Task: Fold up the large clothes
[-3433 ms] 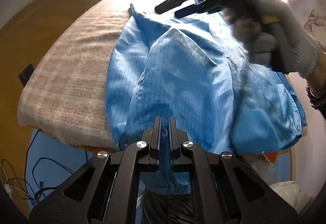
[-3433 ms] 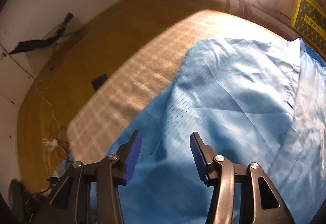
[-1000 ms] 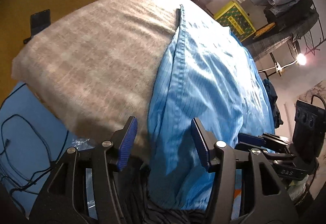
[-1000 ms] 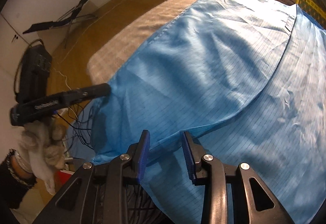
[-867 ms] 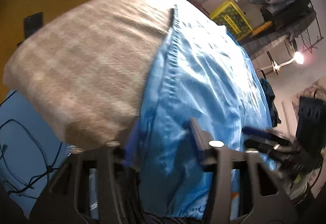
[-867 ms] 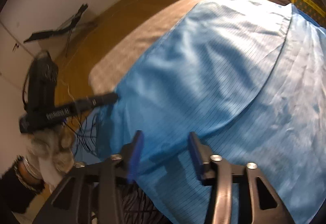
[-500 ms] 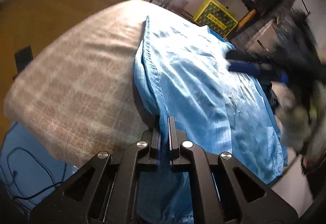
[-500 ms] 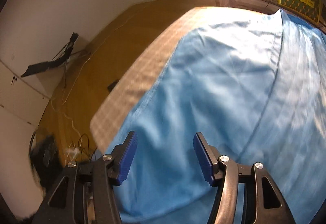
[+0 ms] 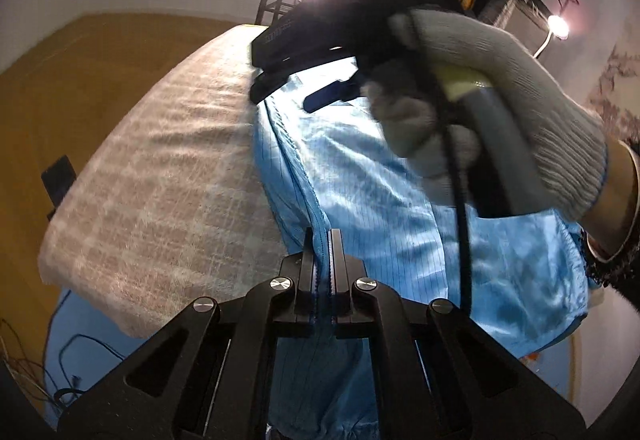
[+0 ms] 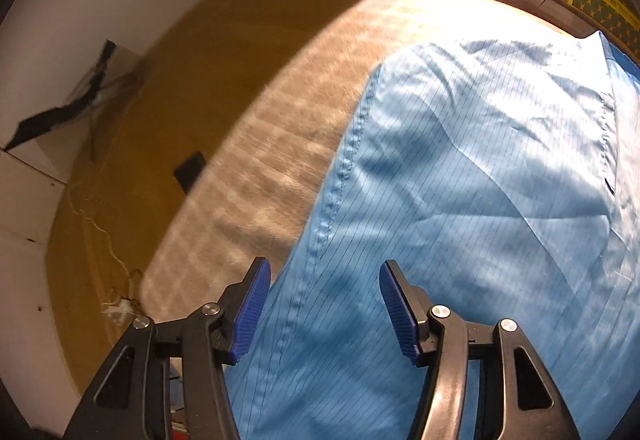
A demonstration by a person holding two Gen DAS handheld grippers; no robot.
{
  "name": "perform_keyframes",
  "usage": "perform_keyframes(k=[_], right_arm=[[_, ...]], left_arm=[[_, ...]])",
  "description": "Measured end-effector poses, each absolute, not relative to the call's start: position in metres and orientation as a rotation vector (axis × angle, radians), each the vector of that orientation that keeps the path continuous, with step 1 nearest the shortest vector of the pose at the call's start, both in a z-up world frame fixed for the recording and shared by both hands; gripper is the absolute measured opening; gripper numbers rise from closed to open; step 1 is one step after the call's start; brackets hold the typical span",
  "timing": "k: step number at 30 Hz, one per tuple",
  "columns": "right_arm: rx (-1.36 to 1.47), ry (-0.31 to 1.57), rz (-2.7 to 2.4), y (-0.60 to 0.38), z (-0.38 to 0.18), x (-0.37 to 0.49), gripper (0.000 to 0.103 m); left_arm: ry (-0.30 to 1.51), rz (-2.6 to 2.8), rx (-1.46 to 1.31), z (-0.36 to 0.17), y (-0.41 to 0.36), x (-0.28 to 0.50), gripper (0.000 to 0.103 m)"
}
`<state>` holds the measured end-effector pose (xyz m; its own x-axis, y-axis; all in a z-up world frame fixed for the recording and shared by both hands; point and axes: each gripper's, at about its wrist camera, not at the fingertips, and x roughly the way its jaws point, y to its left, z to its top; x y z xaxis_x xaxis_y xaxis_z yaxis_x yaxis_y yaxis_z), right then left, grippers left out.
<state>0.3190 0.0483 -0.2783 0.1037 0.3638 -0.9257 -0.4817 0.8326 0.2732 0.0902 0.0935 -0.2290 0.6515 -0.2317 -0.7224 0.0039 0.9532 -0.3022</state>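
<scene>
Across my table, one plaid blanket (image 9: 160, 192) leaves bare room from 7 to 11 o'clock. One blue garment (image 9: 380, 208) covers the rest (stitched edge running 12 to 6), its near end hanging over the front edge. My left gripper (image 9: 322, 268) is clenched on that edge. My right gripper (image 10: 324, 304) hovers released over cloth, gloved right hand (image 9: 500, 112) at 2 o'clock.

Left gripper (image 9: 322, 260) clamped closed; right gripper (image 10: 325, 304) spread wide.
</scene>
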Motion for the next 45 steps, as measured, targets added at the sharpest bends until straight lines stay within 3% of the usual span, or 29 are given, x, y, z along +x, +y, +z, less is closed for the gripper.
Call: perform_keyframes(k=[8,15,18,35,45], right_arm=[[-0.243,1.362,0.581,0.071,-0.300,0.331,0.059],[-0.283,1.354,0.554,0.066,-0.309,0.337,0.008],[-0.174,1.358,0.577,0.045,-0.306,0.346,0.000],[0.448,1.207,0.635,-0.128,-0.275,0.358,0.000],[0.857,1.226,0.509,-0.226,-0.331,0.353,0.000]], left_arm=[[0.852,-0.137,-0.229,-0.227,0.078,0.095,0.001],[0.852,-0.142,-0.181,-0.222,0.065,0.097,0.000],[0.843,-0.157,-0.139,-0.217,0.055,0.097,0.000],[0.810,-0.329,0.016,-0.195,-0.022,0.090,0.000],[0.855,-0.414,0.117,-0.207,-0.066,0.083,0.000]])
